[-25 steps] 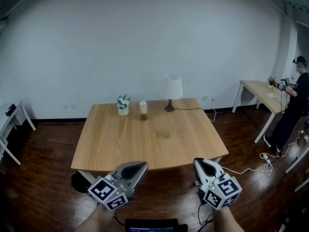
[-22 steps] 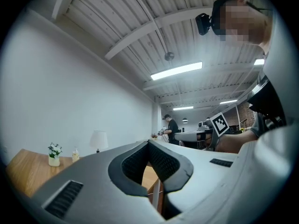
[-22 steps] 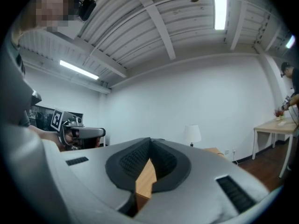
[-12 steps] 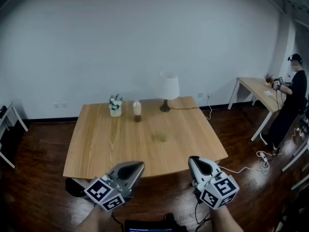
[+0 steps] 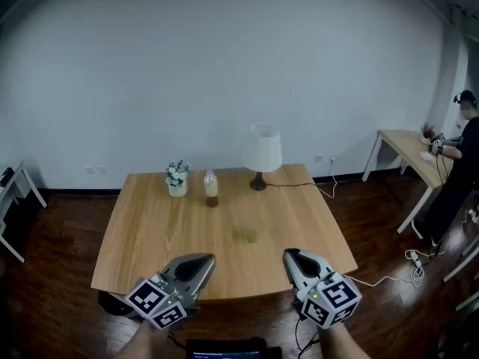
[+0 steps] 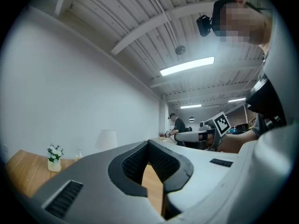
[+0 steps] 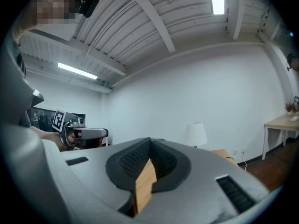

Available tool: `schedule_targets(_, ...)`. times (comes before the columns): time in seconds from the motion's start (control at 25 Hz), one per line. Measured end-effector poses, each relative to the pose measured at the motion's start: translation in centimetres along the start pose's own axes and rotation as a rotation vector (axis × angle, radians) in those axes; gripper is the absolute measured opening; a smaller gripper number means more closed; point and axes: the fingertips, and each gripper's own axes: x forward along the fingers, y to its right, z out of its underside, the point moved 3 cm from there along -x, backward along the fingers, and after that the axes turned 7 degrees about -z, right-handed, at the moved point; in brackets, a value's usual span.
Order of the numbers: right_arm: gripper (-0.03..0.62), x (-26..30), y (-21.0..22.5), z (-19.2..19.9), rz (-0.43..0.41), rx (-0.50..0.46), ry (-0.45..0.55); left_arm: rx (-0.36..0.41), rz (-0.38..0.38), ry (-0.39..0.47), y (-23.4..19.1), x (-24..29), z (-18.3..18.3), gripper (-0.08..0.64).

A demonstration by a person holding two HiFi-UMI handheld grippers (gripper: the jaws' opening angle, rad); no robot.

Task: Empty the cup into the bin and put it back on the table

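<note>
Cup (image 5: pixel 245 235) faint, greenish, translucent

The head view looks forward and down from the near side of the table (image 5: pixel 150 223), with the left gripper (image 5: pixel 200 259) and right gripper (image 5: pixel 290 255) low in frame. Each gripper view sits low, facing nearly level along its jaws toward the far wall (image 5: pixel 224 66). All three share the lamp (image 5: pixel 265 149).
</note>
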Motion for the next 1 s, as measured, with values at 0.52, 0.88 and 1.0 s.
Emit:
schedule_targets(0.52, 0.002, 4.3, 7.9, -0.6, -0.099, 0.007, -0.009, 0.007, -0.106, 0.008, -2.9, 7.9, 0.9, -0.006)
schedule_targets(0.88, 0.002, 6.4, 9.5, -0.1, -0.127, 0.037, -0.030, -0.007, -0.125, 0.010, -4.5, 9.7, 0.9, -0.006)
schedule_targets(1.0, 0.002, 7.4, 9.5, -0.5, -0.108, 0.029, -0.028, -0.020, -0.099, 0.005, -5.5, 10.0, 0.7, -0.005)
